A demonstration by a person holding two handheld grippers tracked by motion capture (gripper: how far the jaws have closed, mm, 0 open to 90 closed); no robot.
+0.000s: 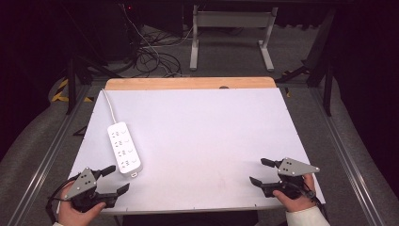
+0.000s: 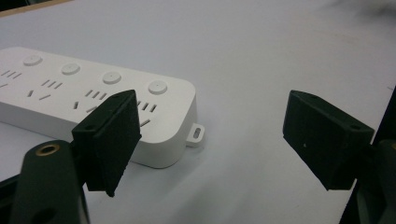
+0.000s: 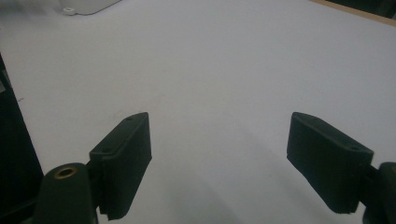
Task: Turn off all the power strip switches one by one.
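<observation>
My left gripper [image 1: 113,180], jaws wide apart, faces the white power strip [image 1: 124,148] lying at table's 9 o'clock; right gripper [image 1: 258,171] (also spread, holding nothing) waits at 4. Best approach: square up w/ strip's near end, close across its width.

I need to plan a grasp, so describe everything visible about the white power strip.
The power strip is a long white block with rounded corners, plastic by its look. It lies flat on the white table, left side, its cord running to the far edge. Four socket groups, each with a round button, face up. A small slotted tab projects from its near end. Nothing grips it; the left tool sits open just short of it.
</observation>
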